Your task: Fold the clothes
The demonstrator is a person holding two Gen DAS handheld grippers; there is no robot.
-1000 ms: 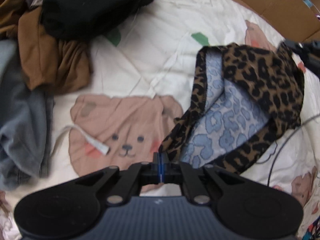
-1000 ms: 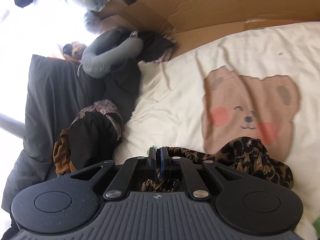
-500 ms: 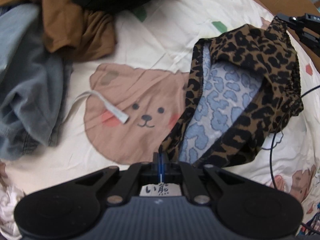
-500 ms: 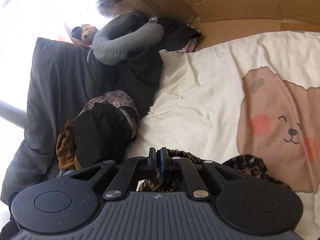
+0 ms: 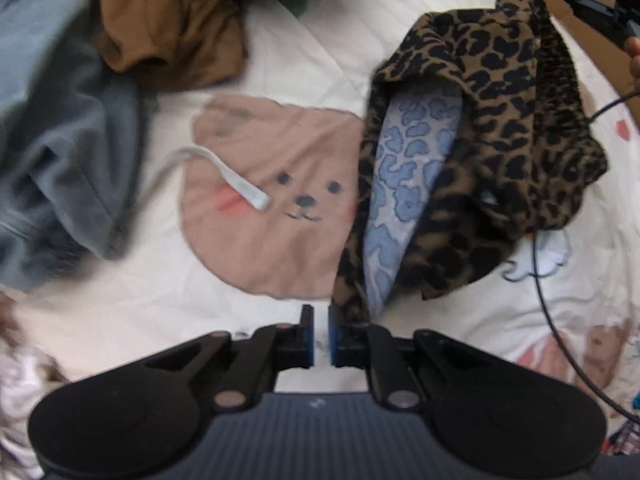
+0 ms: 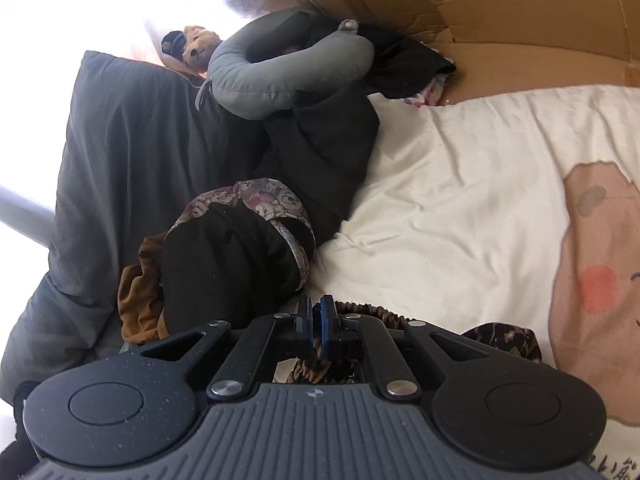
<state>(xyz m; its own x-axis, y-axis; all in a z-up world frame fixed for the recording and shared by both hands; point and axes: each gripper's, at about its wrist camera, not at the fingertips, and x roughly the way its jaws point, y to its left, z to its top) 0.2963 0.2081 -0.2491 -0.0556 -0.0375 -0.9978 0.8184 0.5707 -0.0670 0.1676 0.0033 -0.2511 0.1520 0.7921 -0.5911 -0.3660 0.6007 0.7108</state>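
Release is the step in hand: the left gripper (image 5: 321,334) is opening, its fingers just apart with nothing between them, the leopard garment (image 5: 480,152) hanging beside them over the bear sheet (image 5: 280,60); the right gripper (image 6: 315,322) is clamped on its waistband; next it should be laid flat; the far clothes pile (image 5: 80,120) is blurred.

Soft daylight fills both views. In the right wrist view a far-left window (image 6: 48,20) is blown out to white glare, and the bed sheet (image 6: 460,184) is bright. The left wrist view is smeared by motion blur, worst on the grey garment (image 5: 60,140) at left. Fisheye bending curves every edge.
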